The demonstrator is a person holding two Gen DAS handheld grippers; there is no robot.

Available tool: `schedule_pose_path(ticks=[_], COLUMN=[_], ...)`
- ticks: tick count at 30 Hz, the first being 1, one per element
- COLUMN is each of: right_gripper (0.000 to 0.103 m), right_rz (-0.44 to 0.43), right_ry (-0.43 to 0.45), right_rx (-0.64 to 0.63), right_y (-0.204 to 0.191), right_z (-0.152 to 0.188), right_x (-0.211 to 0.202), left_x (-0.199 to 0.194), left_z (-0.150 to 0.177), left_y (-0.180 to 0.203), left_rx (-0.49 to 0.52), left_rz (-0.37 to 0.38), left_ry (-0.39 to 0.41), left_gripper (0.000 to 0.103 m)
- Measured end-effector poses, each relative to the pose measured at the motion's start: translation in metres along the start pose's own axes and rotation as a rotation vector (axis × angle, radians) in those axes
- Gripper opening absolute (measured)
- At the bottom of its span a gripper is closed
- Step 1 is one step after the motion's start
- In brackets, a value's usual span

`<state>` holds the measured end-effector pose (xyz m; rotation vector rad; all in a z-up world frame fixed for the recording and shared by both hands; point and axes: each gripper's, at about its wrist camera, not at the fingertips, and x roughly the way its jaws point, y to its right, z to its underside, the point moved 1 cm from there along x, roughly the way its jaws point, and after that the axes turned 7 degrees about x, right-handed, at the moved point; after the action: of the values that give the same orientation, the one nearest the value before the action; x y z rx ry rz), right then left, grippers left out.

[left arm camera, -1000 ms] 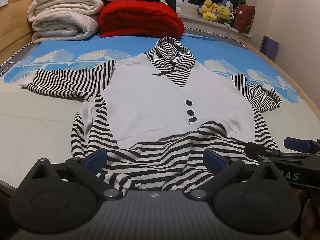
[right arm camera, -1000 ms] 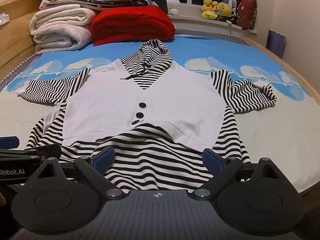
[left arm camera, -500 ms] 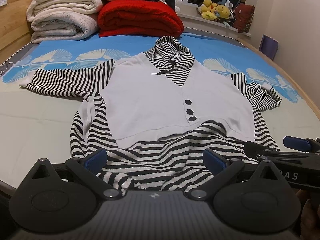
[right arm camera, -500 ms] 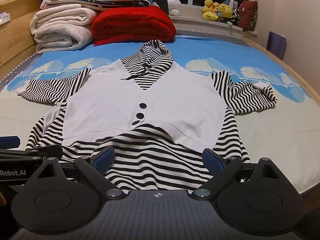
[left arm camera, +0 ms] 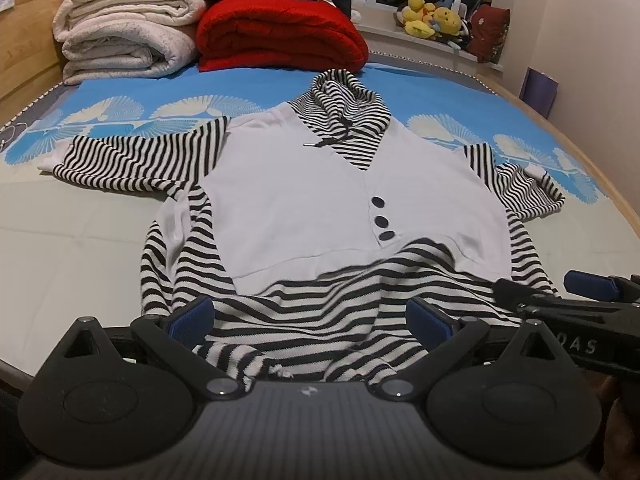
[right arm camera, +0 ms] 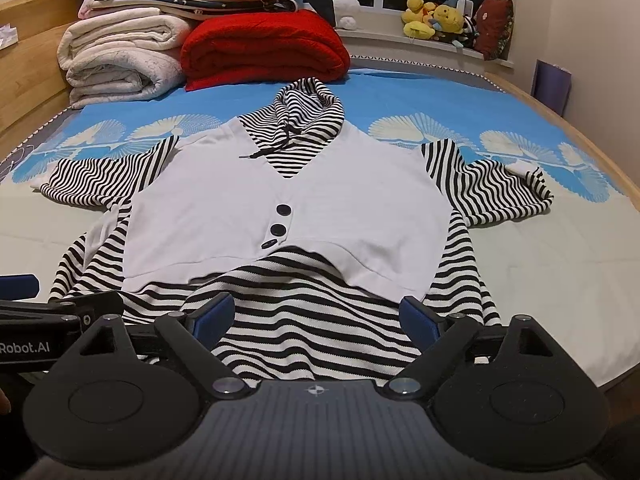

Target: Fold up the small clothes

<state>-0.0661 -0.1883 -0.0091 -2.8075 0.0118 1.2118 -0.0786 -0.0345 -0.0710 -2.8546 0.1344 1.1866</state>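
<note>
A small top with a white vest front, black-and-white striped sleeves, hood and hem lies flat, face up, on the bed; it also shows in the right wrist view. My left gripper is open over the hem's left part. My right gripper is open over the hem's right part. Neither holds cloth. Each gripper shows at the edge of the other's view: the right gripper and the left gripper.
Folded white blankets and a red blanket are stacked at the head of the bed. Plush toys sit on the window sill. The wooden bed rail runs along the right side.
Both grippers have moved slightly; the top lies as before.
</note>
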Motion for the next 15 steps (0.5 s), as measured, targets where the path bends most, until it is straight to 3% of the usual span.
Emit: schedule_pose_path(ticks=[4,6,9,12,15], right_gripper=[0.077,0.067,0.051,0.049,0.049], right_rz=[0.019,0.079,0.161,0.26,0.306], right_ry=[0.019,0.001,-0.097,-0.203,-0.247], right_rx=[0.067,0.102,0.156,0.171,0.145], right_y=[0.016,0.029,0.052,0.073,0.082], right_z=[-0.003,-0.003,-0.003,0.0,0.012], right_x=[0.01,0.023,0.046,0.062,0.074], left_x=[0.018,0.034,0.061,0.085,0.096], left_z=[-0.002,-0.003,0.0,0.014,0.032], left_y=[-0.012,-0.022,-0.038,-0.052,-0.063], left_rx=[-0.006,-0.01,-0.025,-0.037,-0.015], left_rz=[-0.077,-0.108,-0.102,-0.117,-0.149], left_ry=[-0.054,-0.106,-0.206,-0.332,-0.435], left_gripper=[0.096,0.076,0.057,0.035,0.027])
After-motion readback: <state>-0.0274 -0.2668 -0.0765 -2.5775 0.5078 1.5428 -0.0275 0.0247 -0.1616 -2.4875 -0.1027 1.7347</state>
